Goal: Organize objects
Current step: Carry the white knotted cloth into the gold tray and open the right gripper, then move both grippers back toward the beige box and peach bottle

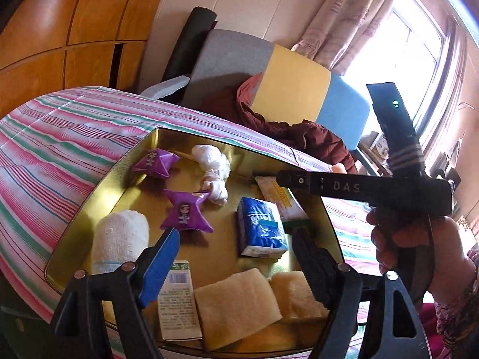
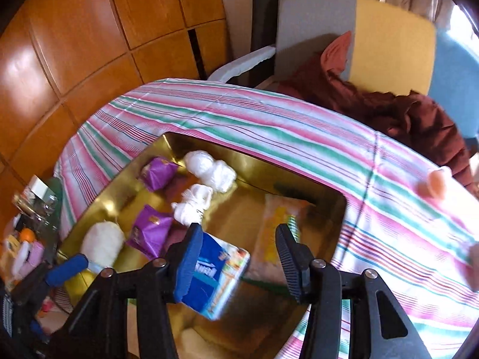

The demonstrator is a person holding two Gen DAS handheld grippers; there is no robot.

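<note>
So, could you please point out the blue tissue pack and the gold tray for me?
blue tissue pack (image 1: 261,227): left wrist view, middle of its blue front face.
gold tray (image 1: 167,140): left wrist view, bare far wall.

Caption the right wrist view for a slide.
Open right gripper above a blue tissue pack in a gold tray on a striped cloth.

In the gold tray (image 1: 89,209) you have two purple star-shaped packets (image 1: 156,163) (image 1: 187,213), two white knotted bundles (image 1: 209,157) (image 1: 216,190), one rolled white towel (image 1: 119,240), one blue tissue pack (image 1: 261,227), one yellow-and-white flat packet (image 1: 280,196), one white printed box (image 1: 176,302) and two folded cream cloths (image 1: 235,308) (image 1: 295,296).
</note>
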